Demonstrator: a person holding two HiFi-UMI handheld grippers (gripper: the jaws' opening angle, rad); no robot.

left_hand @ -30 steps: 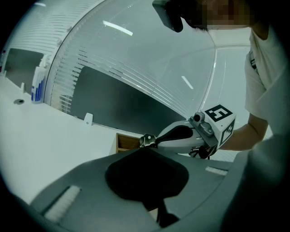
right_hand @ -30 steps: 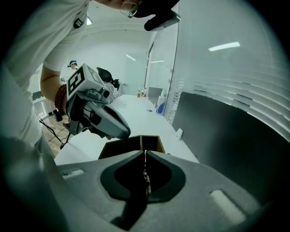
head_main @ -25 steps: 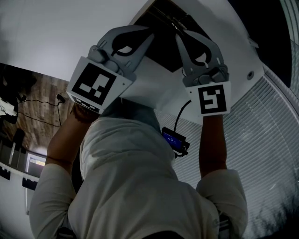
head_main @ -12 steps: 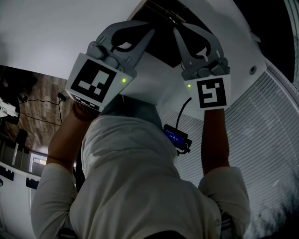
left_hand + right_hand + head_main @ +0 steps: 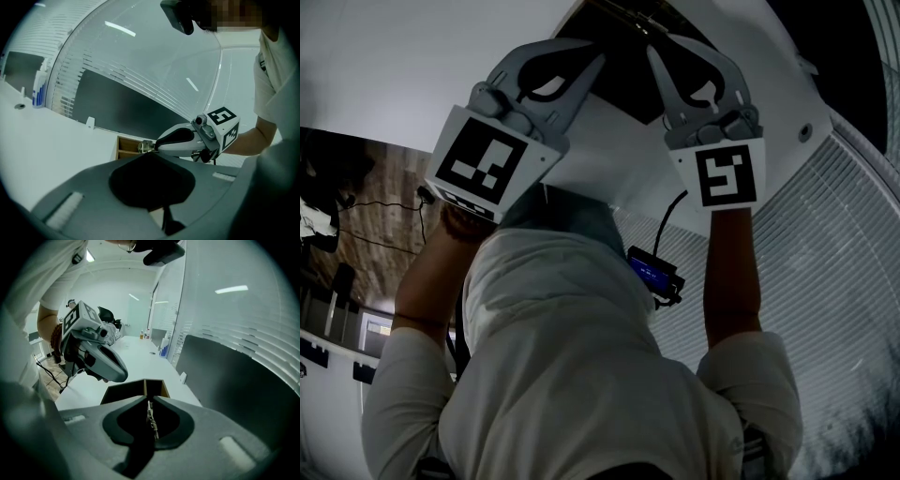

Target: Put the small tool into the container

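My right gripper (image 5: 150, 418) is shut on a small slim metal tool (image 5: 151, 422) that stands upright between its jaws. Beyond its tips lies an open wooden container (image 5: 158, 386) with a middle divider, on a white counter. In the head view both grippers are held high side by side, the left gripper (image 5: 592, 62) and the right gripper (image 5: 660, 49) at the container's dark opening (image 5: 623, 89). The left gripper (image 5: 148, 155) is shut with nothing seen in it. From there the right gripper (image 5: 180, 139) hovers over the container (image 5: 125, 148), the tool's tip (image 5: 146, 146) showing.
The white counter (image 5: 136, 357) runs far back, with bottles (image 5: 164, 346) near a dark wall panel (image 5: 220, 376) and window blinds. Another bottle (image 5: 39, 89) stands at the far left. A small device (image 5: 654, 275) hangs on a cable by my shirt. Wooden floor with cables (image 5: 375, 230) lies left.
Both grippers have crept slightly up toward the container. Green lights that showed on both gripper cubes half a second ago are off now.
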